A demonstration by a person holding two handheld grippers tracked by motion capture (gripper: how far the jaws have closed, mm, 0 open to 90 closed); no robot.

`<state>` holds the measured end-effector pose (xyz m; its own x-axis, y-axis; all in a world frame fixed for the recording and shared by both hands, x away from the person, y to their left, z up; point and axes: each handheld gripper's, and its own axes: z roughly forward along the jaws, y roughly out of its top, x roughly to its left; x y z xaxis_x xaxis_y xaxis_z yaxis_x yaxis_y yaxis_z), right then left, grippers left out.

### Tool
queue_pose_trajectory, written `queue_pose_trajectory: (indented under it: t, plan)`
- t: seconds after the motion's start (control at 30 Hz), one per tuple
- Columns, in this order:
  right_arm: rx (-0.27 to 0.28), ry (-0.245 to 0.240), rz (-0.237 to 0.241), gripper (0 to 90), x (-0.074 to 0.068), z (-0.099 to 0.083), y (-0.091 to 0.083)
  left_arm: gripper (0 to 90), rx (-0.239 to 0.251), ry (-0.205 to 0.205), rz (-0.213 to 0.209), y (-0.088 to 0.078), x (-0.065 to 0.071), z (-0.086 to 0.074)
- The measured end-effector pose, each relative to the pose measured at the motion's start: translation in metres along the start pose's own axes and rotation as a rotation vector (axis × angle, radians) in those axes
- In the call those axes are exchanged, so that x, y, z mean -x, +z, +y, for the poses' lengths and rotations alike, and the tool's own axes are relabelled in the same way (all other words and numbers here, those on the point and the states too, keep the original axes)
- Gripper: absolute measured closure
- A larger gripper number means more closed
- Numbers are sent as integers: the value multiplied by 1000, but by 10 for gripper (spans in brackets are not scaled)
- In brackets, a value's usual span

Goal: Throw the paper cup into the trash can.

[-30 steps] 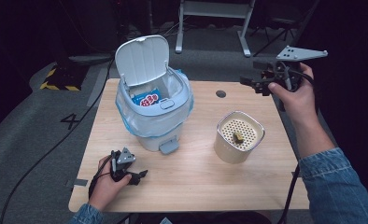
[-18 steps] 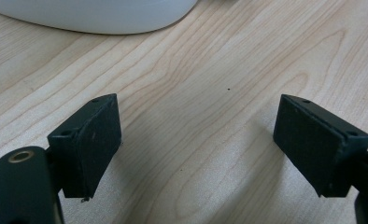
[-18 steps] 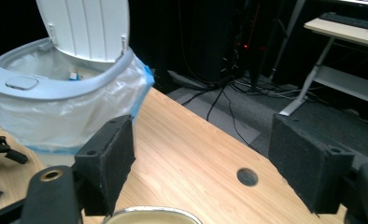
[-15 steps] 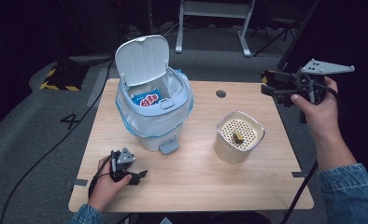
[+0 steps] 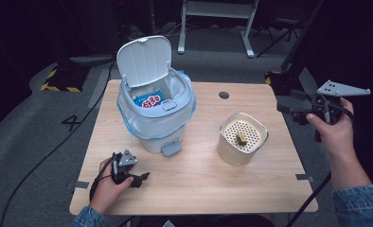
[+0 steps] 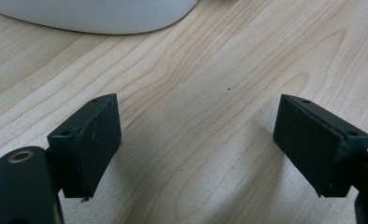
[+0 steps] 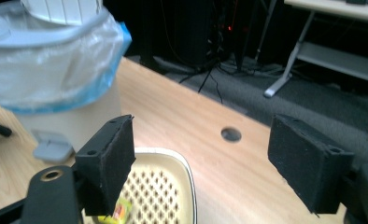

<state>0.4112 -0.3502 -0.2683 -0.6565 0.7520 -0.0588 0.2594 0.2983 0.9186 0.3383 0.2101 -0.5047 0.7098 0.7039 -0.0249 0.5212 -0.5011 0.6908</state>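
Your right gripper (image 5: 288, 105) hung past the right edge of the light wooden table (image 5: 199, 179), to the right of the cream, round-cornered container with a perforated insert (image 5: 242, 138) and raised above it. Its two black jaws stood apart with nothing between them, having just been closing a little; from the right gripper view (image 7: 201, 163) they framed the container's rim (image 7: 173, 177) just below and ahead. A small yellow-green wrapped item (image 5: 241, 138) lay on the perforated insert, near the middle of the container, untouched by your gripper; in the right gripper view it showed at the near edge of the insert (image 7: 116, 210), partly hidden behind one jaw.

Well to the left of the container, your left gripper (image 5: 139, 178) rested low on the table in your left hand (image 5: 110, 182), released, its jaws spread wide over bare wood grain (image 6: 196, 140). Between that hand and the container stood the white and pale grey pedal bin with a blue-edged clear plastic liner (image 5: 156, 113), its lid (image 5: 144, 59) tipped up and back and its grey foot pedal (image 5: 171, 149) facing you. A blue packet with red and white print (image 5: 149, 100) lay inside the bin. Behind the container, a dark round cable hole (image 5: 224, 95) marked the far side of the table.
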Motion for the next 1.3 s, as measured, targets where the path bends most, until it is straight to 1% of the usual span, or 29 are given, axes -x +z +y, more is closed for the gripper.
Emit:
queue_pose_trajectory:
  t: [0.27, 0.47, 0.5, 0.6, 0.67, 0.7, 0.73, 0.77, 0.8, 0.87, 0.93, 1.03, 1.1, 1.13, 1.17, 1.23, 1.3]
  plan:
    - [-72, 26, -28, 240, -1, -45, -8, 155, 1, 1, 3, 0, 0, 0]
    - [-145, 64, -58, 236, -7, -85, -10, 160, 3, -15, 17, 0, 2, 0]
    - [-159, 64, -61, 234, -9, -92, -9, 162, 4, -13, 20, 0, 2, 0]
    - [-191, 79, -67, 219, -14, -115, -6, 185, 6, -22, 28, -2, 1, -1]
    - [-209, 91, -56, 216, -16, -135, -2, 196, 1, -23, 27, -3, 1, -1]
    - [-219, 101, -52, 213, -17, -142, 0, 196, -1, -20, 28, -3, 0, -1]
    - [-236, 107, -50, 211, -17, -150, 2, 196, 2, -26, 27, -4, 0, -1]
    - [-248, 111, -53, 212, -18, -158, 4, 196, 7, -35, 26, -6, 0, -1]
    - [-271, 120, -53, 218, -19, -167, 7, 195, 12, -31, 27, -8, 0, 0]
    - [-302, 135, -43, 216, -20, -179, 11, 195, 29, -38, 23, -13, 0, 2]
    - [-310, 151, -43, 213, -22, -193, 17, 192, 54, -47, 13, -17, 0, 3]
    - [-319, 146, -43, 198, -24, -209, 24, 183, 66, -65, 11, -22, 0, 6]
    - [-337, 117, -55, 186, -26, -218, 30, 188, 74, -67, 1, -26, -1, 7]
    - [-348, 111, -62, 186, -27, -221, 32, 188, 77, -70, -8, -29, -1, 8]
    - [-360, 113, -68, 185, -28, -224, 36, 188, 81, -71, -12, -31, -2, 8]
    - [-356, 111, -60, 177, -30, -228, 39, 190, 80, -61, -11, -34, -3, 10]
    - [-358, 102, -64, 170, -33, -231, 41, 194, 78, -54, -15, -38, -3, 11]
